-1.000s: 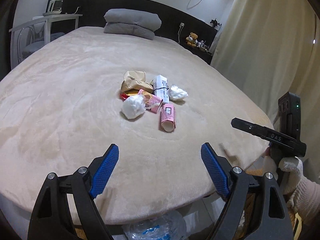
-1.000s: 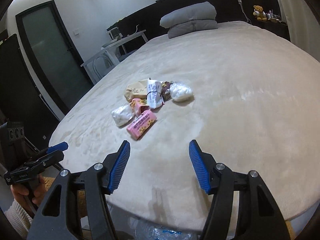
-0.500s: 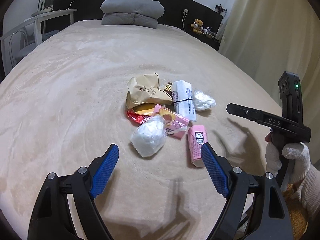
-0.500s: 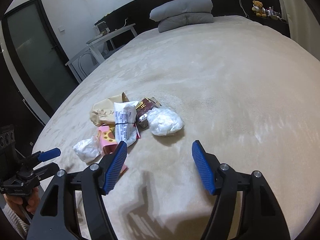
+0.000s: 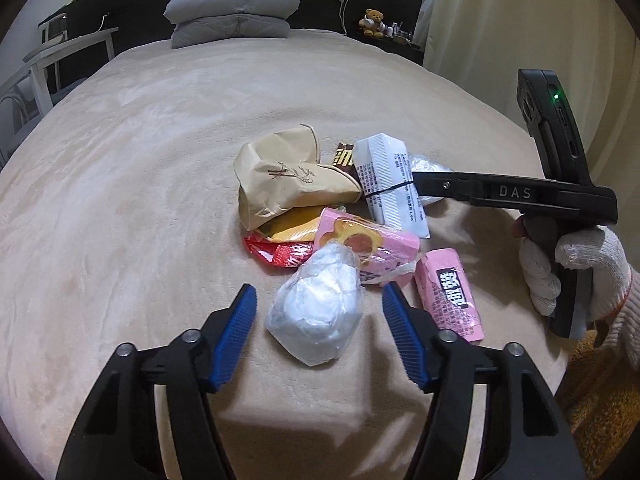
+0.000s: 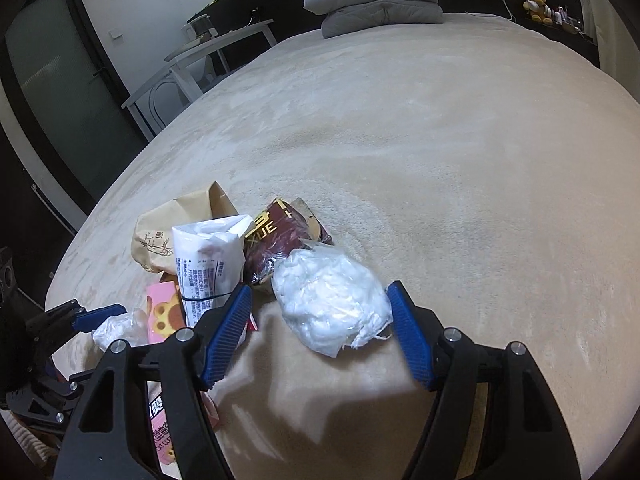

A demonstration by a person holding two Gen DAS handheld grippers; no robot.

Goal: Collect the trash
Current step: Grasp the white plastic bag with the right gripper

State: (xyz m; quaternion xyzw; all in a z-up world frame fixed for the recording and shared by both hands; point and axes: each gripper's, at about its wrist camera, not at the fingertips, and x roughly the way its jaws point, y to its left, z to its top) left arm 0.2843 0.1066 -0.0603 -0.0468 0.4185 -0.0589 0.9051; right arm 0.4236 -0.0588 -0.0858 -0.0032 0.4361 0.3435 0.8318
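A pile of trash lies on the beige bed (image 5: 120, 184). My left gripper (image 5: 320, 320) is open with a white crumpled plastic wad (image 5: 318, 312) between its blue pads, not pinched. Behind it lie a pink wrapper (image 5: 368, 248), a pink packet (image 5: 450, 300), a red wrapper (image 5: 280, 254), a brown paper bag (image 5: 280, 184) and a white packet (image 5: 390, 184). My right gripper (image 6: 320, 320) is open around a second white plastic wad (image 6: 332, 300). A dark red wrapper (image 6: 276, 236), the white packet (image 6: 208, 256) and the paper bag (image 6: 160, 236) lie beside it.
Grey folded pillows (image 5: 232, 16) lie at the bed's head. A white side table (image 6: 200, 60) and a dark door (image 6: 60, 92) stand to the left. A curtain (image 5: 520, 40) hangs at the right, and a teddy bear (image 5: 372, 22) sits on the headboard shelf.
Both grippers moved forward over the bed to the trash pile. Each now straddles a white plastic wad. Both stay open.
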